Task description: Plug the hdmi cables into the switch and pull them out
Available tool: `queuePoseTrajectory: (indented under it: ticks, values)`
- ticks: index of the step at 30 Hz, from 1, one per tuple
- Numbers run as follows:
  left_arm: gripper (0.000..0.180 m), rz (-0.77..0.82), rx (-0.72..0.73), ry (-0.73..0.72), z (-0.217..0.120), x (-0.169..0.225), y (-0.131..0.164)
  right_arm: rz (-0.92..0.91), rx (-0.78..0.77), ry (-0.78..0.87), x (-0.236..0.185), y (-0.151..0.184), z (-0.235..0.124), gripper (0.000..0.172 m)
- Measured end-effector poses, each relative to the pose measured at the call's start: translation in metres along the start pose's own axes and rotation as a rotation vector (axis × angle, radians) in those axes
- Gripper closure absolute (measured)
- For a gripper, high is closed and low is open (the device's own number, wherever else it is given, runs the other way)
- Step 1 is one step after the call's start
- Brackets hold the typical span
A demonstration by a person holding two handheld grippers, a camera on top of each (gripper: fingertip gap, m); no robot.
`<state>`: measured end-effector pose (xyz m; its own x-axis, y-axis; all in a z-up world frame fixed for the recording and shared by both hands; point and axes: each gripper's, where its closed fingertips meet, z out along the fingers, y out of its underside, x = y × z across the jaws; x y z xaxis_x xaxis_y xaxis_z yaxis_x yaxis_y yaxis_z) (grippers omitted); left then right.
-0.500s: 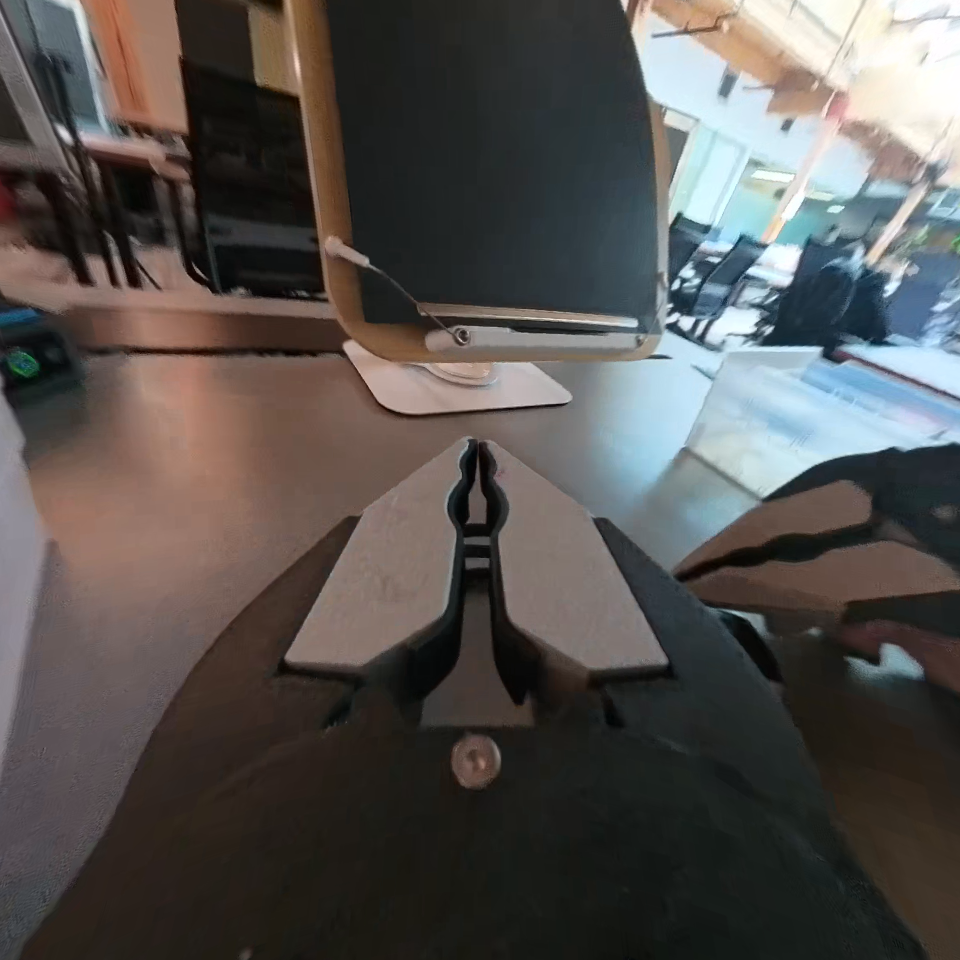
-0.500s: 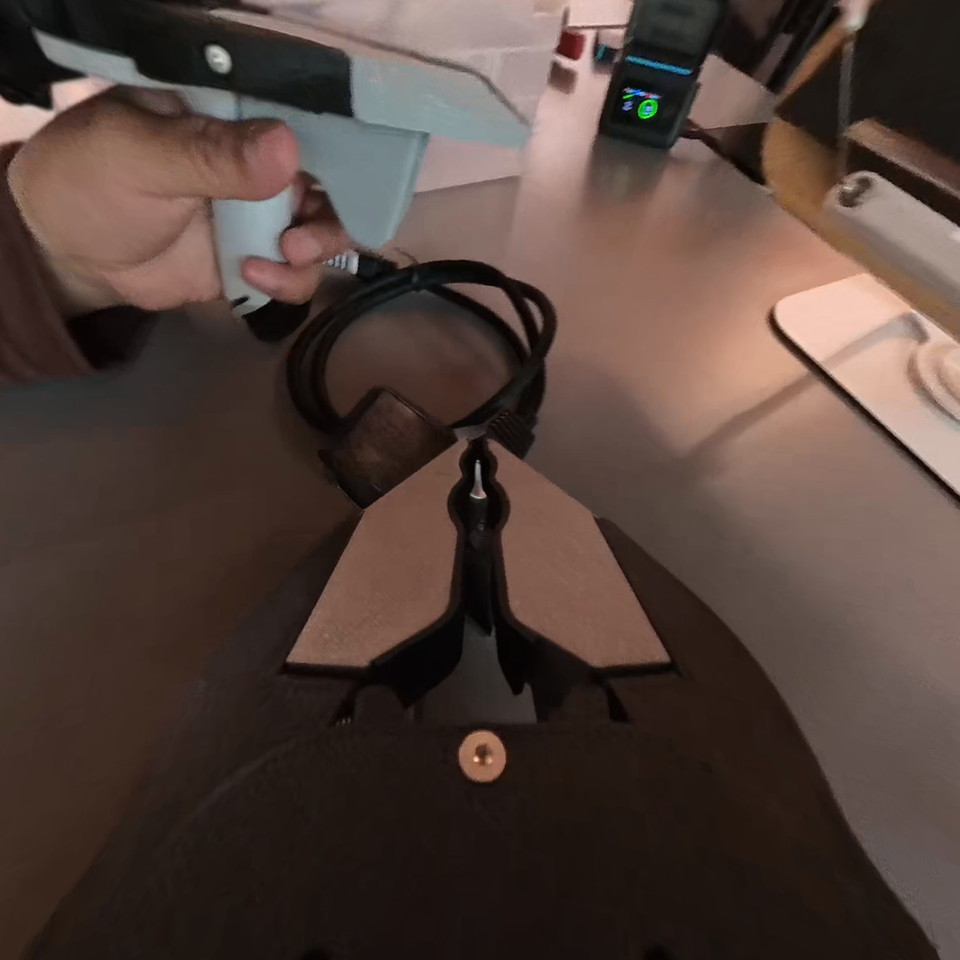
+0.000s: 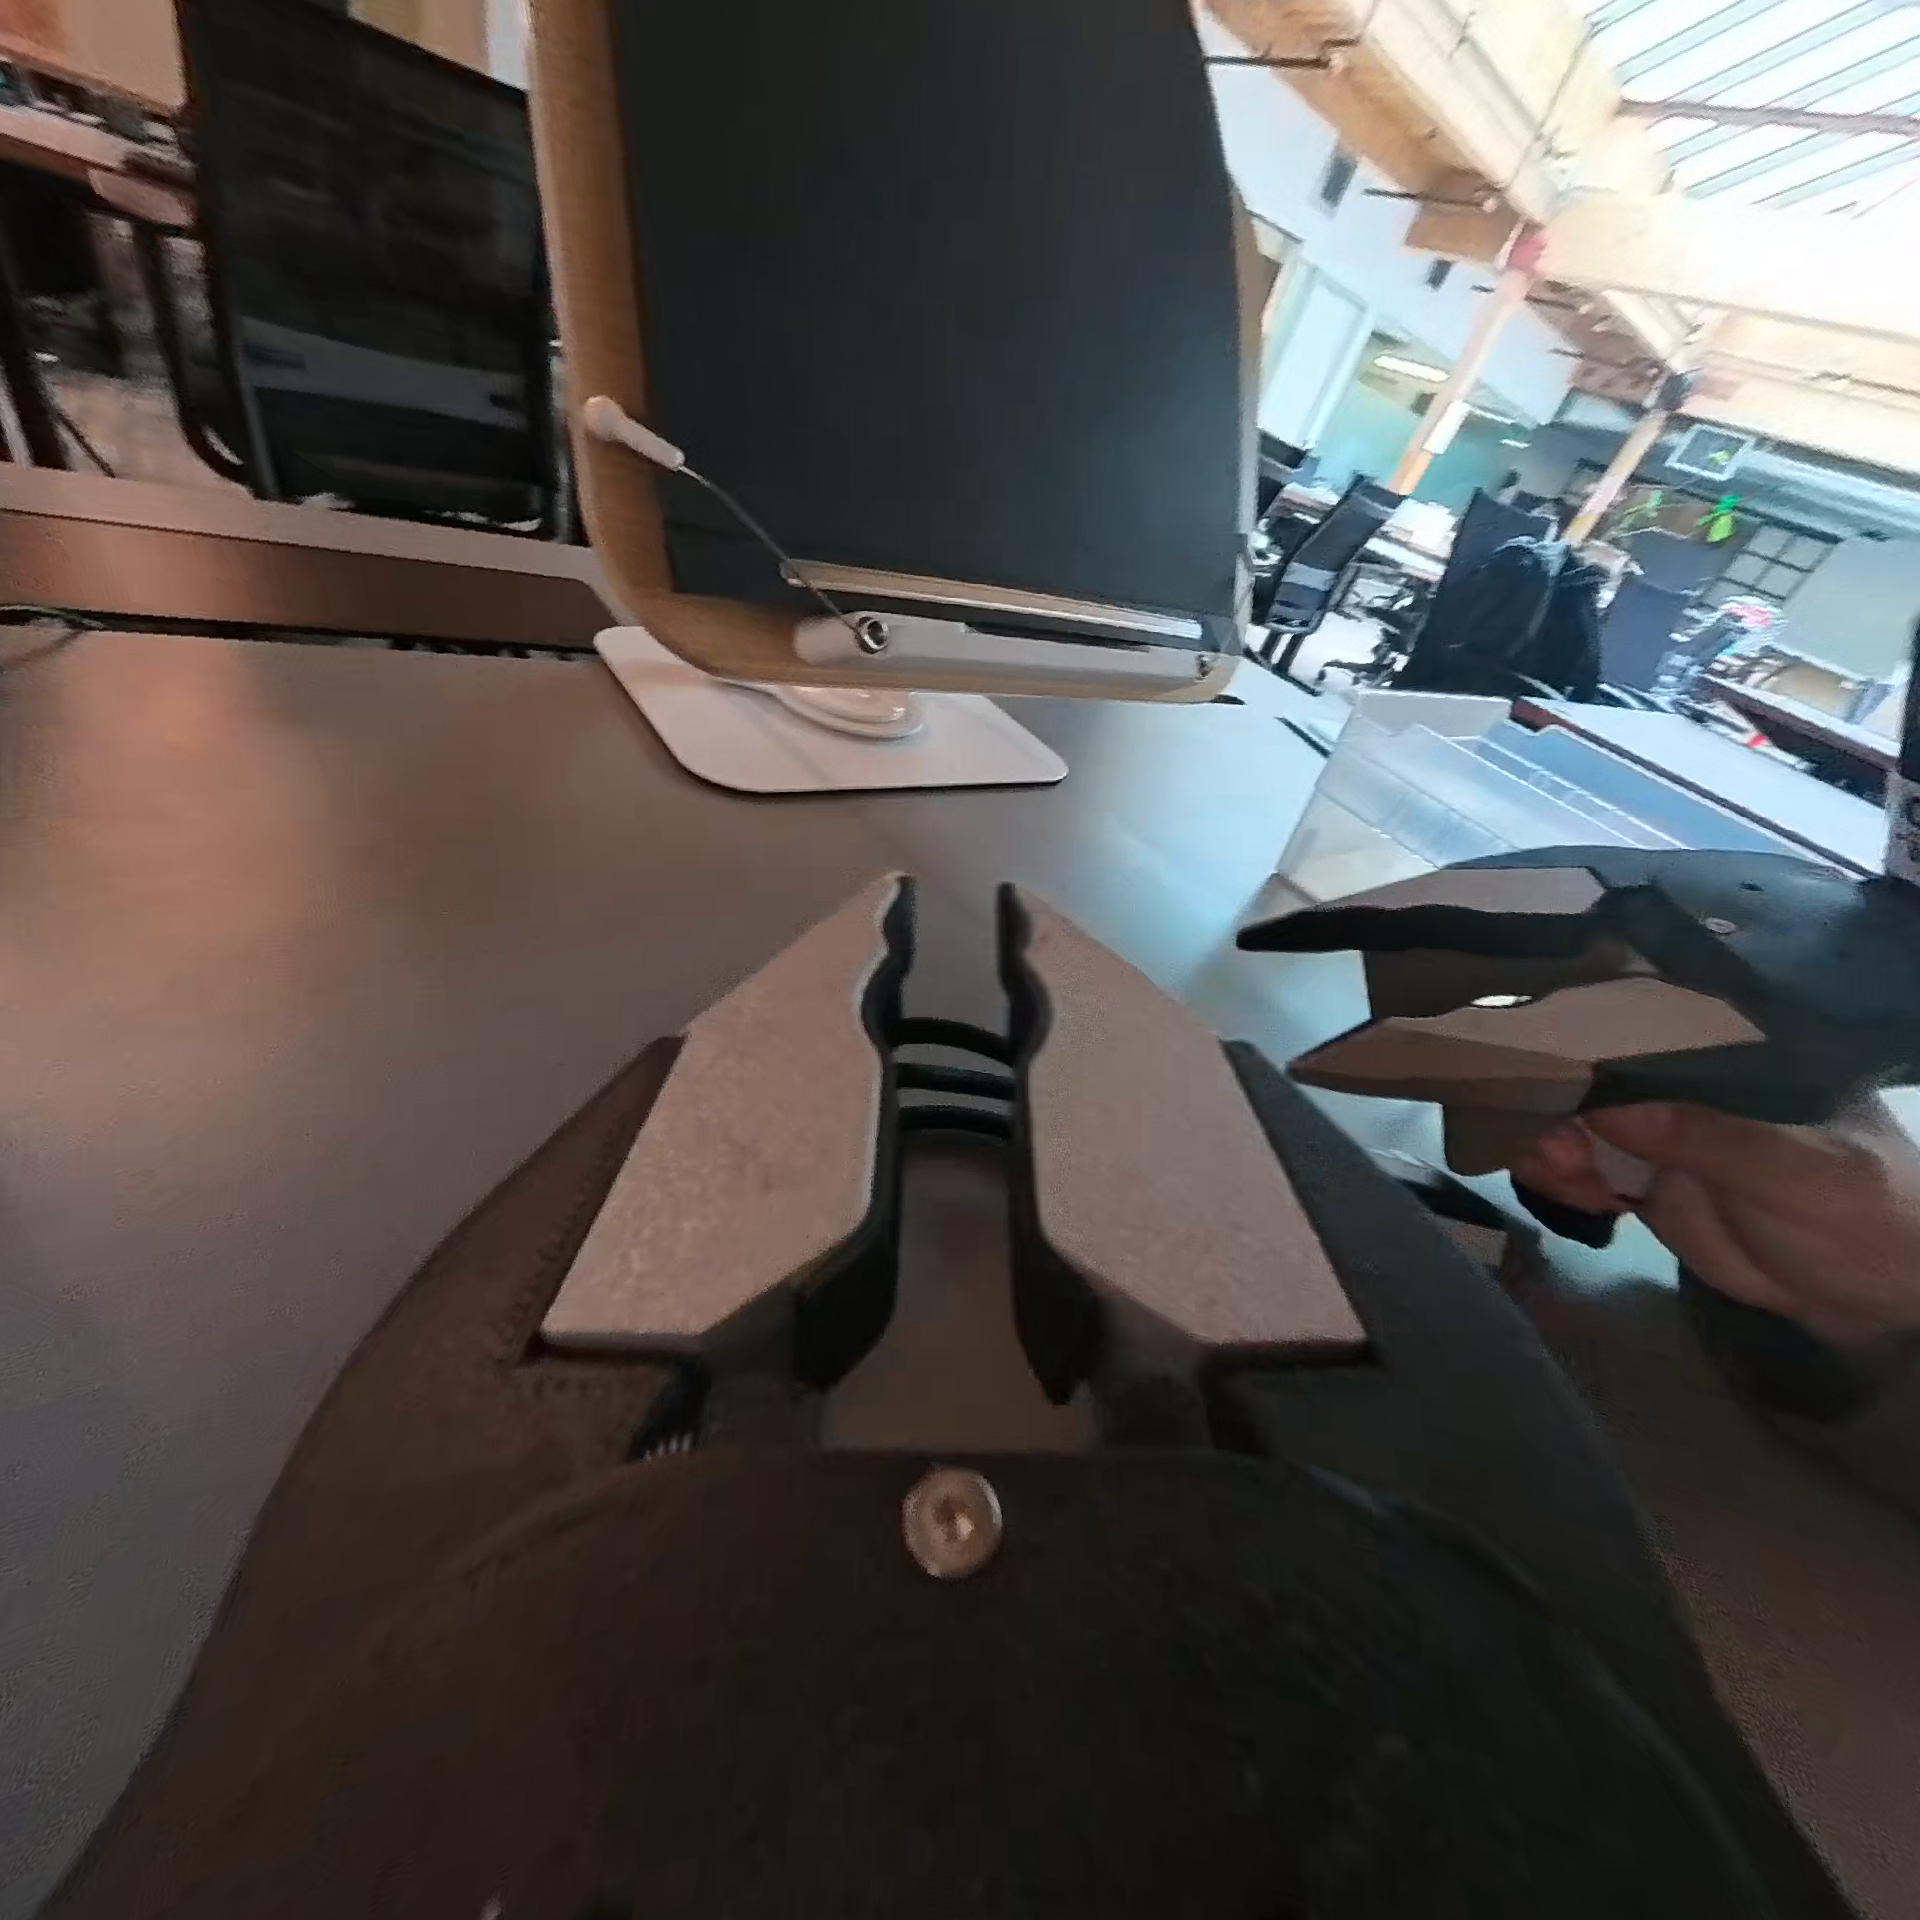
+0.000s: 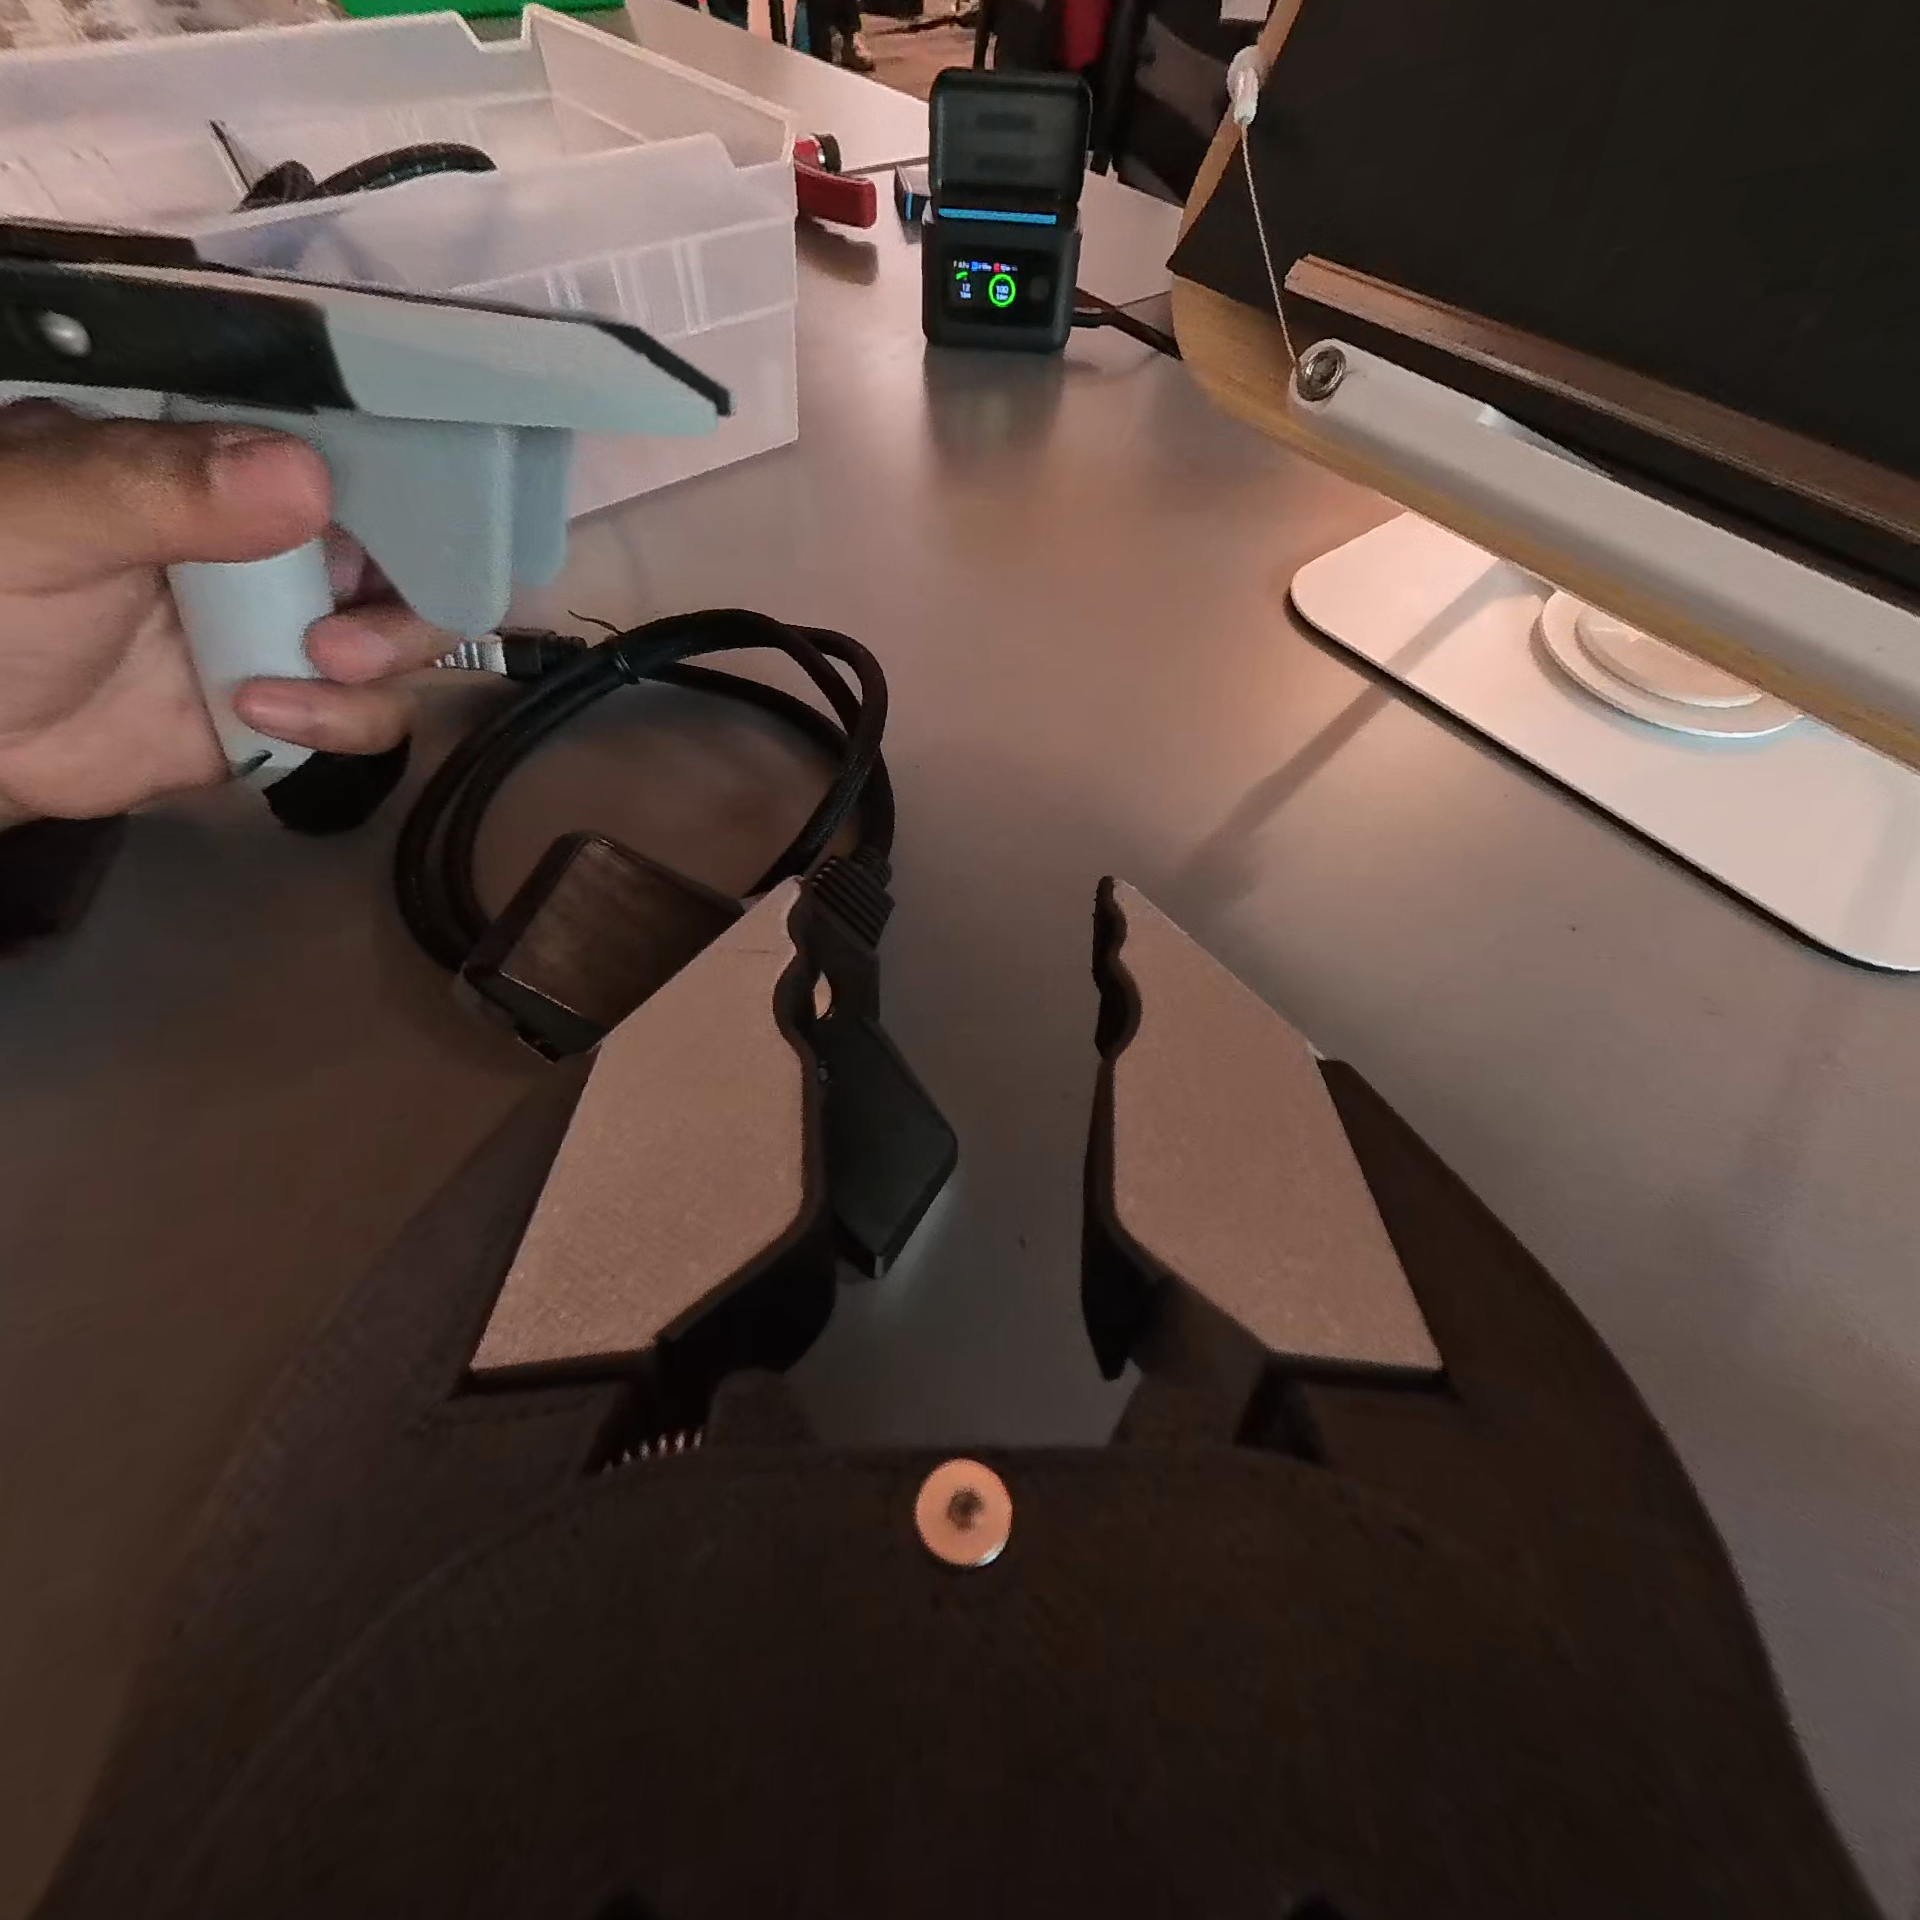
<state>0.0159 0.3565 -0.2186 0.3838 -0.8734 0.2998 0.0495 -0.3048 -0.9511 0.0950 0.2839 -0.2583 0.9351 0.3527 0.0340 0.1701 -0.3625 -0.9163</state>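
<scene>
In the right wrist view, my right gripper is open wide, low over the dark table. A black HDMI plug lies between its fingers, beside the left finger; the right finger stands apart from it. Its black cable is coiled just ahead, around a small black switch box. My left gripper is slightly open with nothing between its fingers, above bare table. It also shows in the right wrist view, held by a hand. The right gripper shows in the left wrist view.
A dark panel on a white base stands at the right, and ahead in the left wrist view. A clear plastic bin and a small black device with a lit screen stand at the back. One gripper's finger ends stand about 12 cm off the other's.
Both grippers were shut and have opened: the right one wide, the left one a little. The HDMI plug, earlier ahead of the right fingertips, now lies between the right fingers.
</scene>
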Motion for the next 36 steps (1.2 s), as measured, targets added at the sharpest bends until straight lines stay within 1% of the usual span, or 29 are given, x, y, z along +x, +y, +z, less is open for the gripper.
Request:
queuePoseTrajectory:
  ticks: [1,2,5,11,13,14,15,19,22,25,28,30,32,34,36]
  values:
    - [0.18,-0.003,-0.002,-0.004,0.0,-0.001,0.0,0.0,-0.001,0.003,0.0,0.0,0.0,0.122]
    - [0.18,-0.01,-0.005,-0.007,0.0,-0.002,0.0,-0.001,0.0,0.005,0.001,0.0,0.0,0.123]
    - [0.18,-0.041,-0.027,-0.085,0.002,-0.013,0.003,-0.001,0.0,0.009,0.001,0.0,0.0,0.125]
    - [0.18,-0.03,-0.037,-0.068,0.003,-0.01,0.005,-0.002,-0.001,0.018,0.003,0.0,0.0,0.126]
    - [0.177,-0.021,-0.029,-0.026,0.002,-0.003,0.004,-0.003,0.002,0.018,0.003,0.0,-0.001,0.127]
    - [0.166,-0.014,-0.025,0.007,0.001,0.001,0.004,-0.003,0.001,0.016,0.003,0.0,-0.001,0.127]
    - [0.162,-0.006,-0.024,0.029,0.0,0.005,0.004,-0.003,0.001,0.015,0.002,-0.001,-0.001,0.127]
    - [0.155,0.033,-0.029,0.078,-0.001,0.013,0.006,-0.011,0.009,0.018,0.002,-0.002,-0.001,0.128]
    - [0.157,0.072,-0.034,0.088,-0.001,0.019,0.008,-0.009,0.011,0.019,0.003,-0.003,-0.002,0.129]
    - [0.162,0.069,-0.033,0.133,-0.004,0.032,0.01,-0.011,0.017,0.015,0.002,-0.004,-0.003,0.131]
    - [0.159,0.128,-0.097,0.199,-0.014,0.057,0.012,-0.015,0.013,0.016,0.002,-0.003,-0.002,0.132]
    - [0.155,0.197,-0.102,0.258,-0.03,0.082,-0.002,-0.017,0.007,0.01,0.001,-0.002,-0.001,0.132]
    - [0.151,0.26,-0.091,0.287,-0.05,0.101,-0.027,-0.027,0.007,0.008,-0.001,-0.003,0.0,0.132]
    - [0.15,0.28,-0.108,0.282,-0.071,0.107,-0.054,-0.037,0.005,0.011,-0.002,-0.003,0.0,0.132]
    - [0.147,0.259,-0.174,0.251,-0.093,0.097,-0.074,-0.041,0.004,0.014,-0.003,-0.003,-0.001,0.132]
